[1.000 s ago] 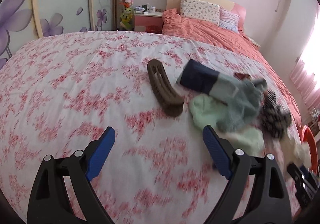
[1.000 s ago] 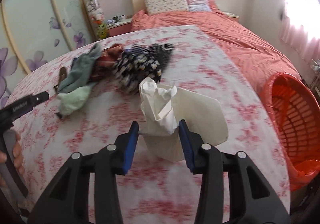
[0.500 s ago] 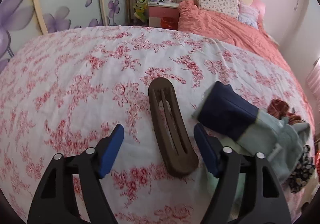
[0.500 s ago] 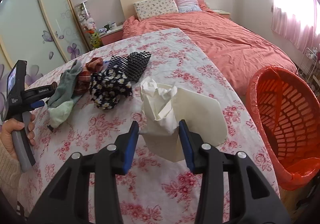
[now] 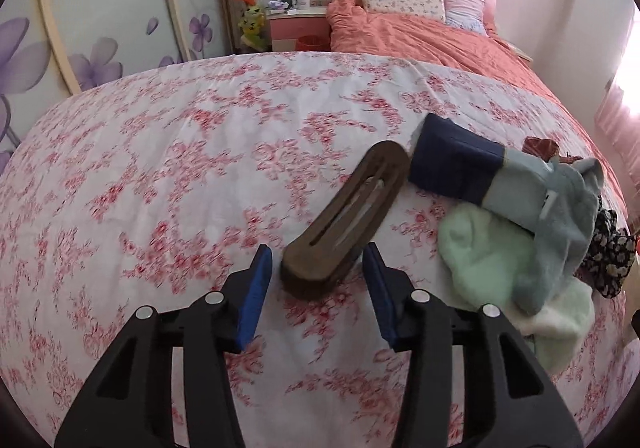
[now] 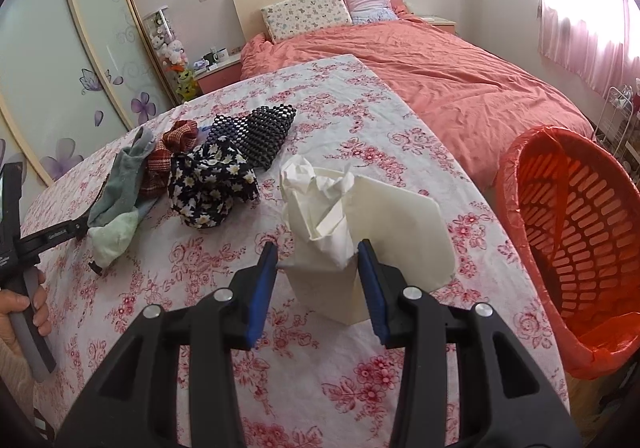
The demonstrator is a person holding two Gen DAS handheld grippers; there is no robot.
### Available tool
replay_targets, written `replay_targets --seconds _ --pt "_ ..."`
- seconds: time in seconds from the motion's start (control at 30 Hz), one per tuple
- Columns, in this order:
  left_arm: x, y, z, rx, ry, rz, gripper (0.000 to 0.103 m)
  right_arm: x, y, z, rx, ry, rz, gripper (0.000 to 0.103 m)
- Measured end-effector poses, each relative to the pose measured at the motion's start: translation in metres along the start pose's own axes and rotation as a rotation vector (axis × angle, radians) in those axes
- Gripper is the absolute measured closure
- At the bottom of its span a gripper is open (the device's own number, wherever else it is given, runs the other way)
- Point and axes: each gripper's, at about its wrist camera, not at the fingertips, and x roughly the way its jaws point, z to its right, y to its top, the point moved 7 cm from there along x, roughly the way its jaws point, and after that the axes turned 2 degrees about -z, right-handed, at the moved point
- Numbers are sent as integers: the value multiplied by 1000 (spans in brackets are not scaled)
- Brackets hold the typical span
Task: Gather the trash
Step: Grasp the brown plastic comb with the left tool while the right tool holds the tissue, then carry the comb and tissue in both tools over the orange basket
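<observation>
Pink bedroom, bench under a white cloth with red rose print (image 5: 168, 176), coral-covered bed (image 6: 440, 72) behind. Left hand-held gripper (image 5: 318, 280) pitched steeply down, blue pads closing around the near end of a dark brown slotted oblong piece (image 5: 348, 212); gaps show on both sides, no contact yet. Grey-and-navy sock (image 5: 500, 184) and pale green sock (image 5: 488, 260) lie just right of it. Right hand-held gripper (image 6: 318, 276) angled down, clamped on crumpled white paper trash (image 6: 320, 208) lifted above the cloth. Orange plastic lattice basket (image 6: 580, 232) stands off the bench's right edge. A hand (image 6: 24, 308) grips the left tool's handle.
</observation>
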Motion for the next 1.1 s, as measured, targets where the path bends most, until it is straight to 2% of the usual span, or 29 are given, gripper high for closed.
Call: replay_targets --seconds 0.13,0.27,0.37,0.5,0.63,1.1 --pt "7 10 13 73 12 18 54 1 0 1 -3 -3 -4 62" --pt "7 10 21 99 -36 9 54 3 0 4 6 -4 -9 62" --pt "8 12 26 137 -21 31 54 6 0 4 8 -4 -12 62" --pt "14 18 26 114 -21 26 54 6 0 4 9 -3 -12 62" --pt "15 20 28 93 -35 31 70 8 1 3 9 -4 -12 62" --pt "-13 15 13 61 -34 80 70 -10 7 2 6 4 27 62"
